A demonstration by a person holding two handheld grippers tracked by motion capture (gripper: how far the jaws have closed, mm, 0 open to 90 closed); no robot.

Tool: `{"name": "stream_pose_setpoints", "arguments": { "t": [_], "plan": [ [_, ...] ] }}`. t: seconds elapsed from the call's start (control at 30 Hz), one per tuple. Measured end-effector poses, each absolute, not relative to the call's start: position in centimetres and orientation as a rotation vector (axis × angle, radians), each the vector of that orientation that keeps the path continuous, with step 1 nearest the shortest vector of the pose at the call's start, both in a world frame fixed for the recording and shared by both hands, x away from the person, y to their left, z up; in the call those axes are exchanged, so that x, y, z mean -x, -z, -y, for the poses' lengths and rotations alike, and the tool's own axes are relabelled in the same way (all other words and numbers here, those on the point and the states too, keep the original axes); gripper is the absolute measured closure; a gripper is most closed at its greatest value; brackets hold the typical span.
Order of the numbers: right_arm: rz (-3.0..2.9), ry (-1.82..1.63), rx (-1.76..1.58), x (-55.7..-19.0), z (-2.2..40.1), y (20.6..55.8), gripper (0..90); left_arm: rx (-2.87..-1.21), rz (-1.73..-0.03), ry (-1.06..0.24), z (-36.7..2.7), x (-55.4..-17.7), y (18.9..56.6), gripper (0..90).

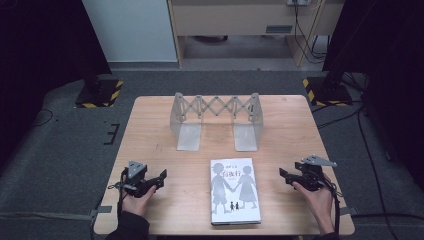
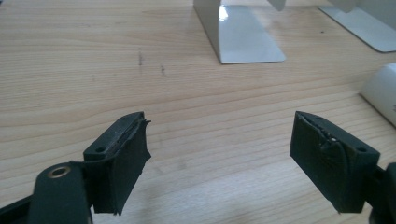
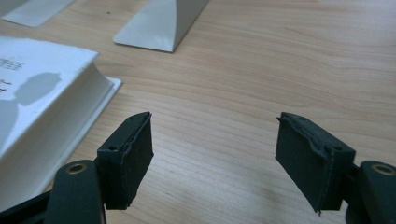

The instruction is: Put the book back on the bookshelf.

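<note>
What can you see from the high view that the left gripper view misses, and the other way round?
The high view alone takes in the person's hands, both grippers, left and right, the book's cover with two figures hand in hand, and the whole expanding bookend. The left gripper view alone gives a close look at the left gripper's black pads, standing apart over bare wood with nothing between them. Both take in the wooden table, the bookend's metal feet and part of the white book.
</note>
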State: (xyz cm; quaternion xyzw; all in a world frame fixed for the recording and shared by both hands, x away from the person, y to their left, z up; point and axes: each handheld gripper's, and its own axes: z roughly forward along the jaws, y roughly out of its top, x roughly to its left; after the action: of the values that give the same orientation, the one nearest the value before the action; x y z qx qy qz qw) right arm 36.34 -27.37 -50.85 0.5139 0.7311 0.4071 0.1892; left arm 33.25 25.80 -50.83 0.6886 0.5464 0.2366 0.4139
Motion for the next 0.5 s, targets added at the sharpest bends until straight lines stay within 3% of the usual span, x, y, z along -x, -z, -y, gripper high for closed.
{"name": "stream_pose_setpoints", "arguments": {
  "t": [0.5],
  "plan": [
    [-2.094, -1.268, -1.378, -35.7, 25.4, 49.7, 27.5, -1.773, -1.273, -0.482, -22.0, -32.3, 50.4, 19.9]
  ]
}}
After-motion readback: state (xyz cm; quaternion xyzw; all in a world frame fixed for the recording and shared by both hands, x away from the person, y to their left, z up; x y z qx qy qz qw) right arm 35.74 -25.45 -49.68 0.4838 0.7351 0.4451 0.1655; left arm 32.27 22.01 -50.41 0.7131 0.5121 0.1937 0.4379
